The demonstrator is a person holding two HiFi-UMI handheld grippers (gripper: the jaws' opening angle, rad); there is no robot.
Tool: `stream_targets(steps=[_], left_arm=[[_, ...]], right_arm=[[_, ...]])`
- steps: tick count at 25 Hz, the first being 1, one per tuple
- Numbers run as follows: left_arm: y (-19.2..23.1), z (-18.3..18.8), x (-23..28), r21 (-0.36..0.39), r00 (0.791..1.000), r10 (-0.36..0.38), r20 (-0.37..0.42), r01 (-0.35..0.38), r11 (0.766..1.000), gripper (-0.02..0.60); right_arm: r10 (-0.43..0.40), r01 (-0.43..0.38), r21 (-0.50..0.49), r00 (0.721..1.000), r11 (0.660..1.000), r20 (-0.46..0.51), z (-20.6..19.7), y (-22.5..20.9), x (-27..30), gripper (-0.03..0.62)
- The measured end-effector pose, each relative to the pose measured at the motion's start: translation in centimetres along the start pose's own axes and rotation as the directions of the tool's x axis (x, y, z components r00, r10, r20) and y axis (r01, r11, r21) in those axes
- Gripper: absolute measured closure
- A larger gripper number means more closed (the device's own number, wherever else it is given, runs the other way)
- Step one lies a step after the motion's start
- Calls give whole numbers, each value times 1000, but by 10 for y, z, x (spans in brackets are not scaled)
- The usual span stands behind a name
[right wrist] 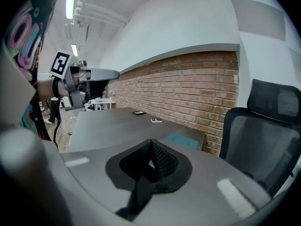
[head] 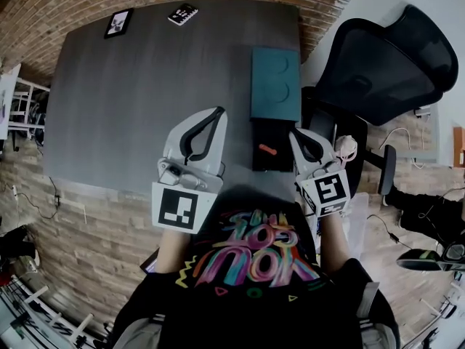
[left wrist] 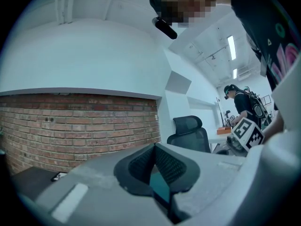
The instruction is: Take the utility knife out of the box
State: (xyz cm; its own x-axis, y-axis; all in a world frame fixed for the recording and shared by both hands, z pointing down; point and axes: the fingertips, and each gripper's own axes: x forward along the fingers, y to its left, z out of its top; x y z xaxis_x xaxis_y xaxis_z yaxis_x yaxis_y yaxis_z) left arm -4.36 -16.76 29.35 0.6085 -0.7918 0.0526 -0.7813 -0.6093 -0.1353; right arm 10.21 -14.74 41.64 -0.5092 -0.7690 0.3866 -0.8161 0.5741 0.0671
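Observation:
An open black box lies at the table's right edge, with an orange utility knife inside it. Its teal lid lies just beyond, also seen ahead of the right jaws as the teal lid. My right gripper hovers by the box's right side, shut and empty; in its own view the right gripper has its pads touching. My left gripper is left of the box over bare table, jaws together with nothing held; the left gripper points level toward the brick wall.
The grey table carries a small framed picture and a marker card at its far edge. A black office chair stands close to the right of the box. Another person stands far off.

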Motion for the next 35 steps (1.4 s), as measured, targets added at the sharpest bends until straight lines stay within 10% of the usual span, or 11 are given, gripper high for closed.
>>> stream_targets(steps=[16,35], left_arm=[[12,-15,-15,-10,999,45,-26,-45,999,581],[10,-19,-11,20,999,23,-27,-23,1000,581]], right_arm=[[200,-228,-92,949,969,-242,-64,35,43,551],[320,-509,-194,748,838,-582,-152,72,68,453]])
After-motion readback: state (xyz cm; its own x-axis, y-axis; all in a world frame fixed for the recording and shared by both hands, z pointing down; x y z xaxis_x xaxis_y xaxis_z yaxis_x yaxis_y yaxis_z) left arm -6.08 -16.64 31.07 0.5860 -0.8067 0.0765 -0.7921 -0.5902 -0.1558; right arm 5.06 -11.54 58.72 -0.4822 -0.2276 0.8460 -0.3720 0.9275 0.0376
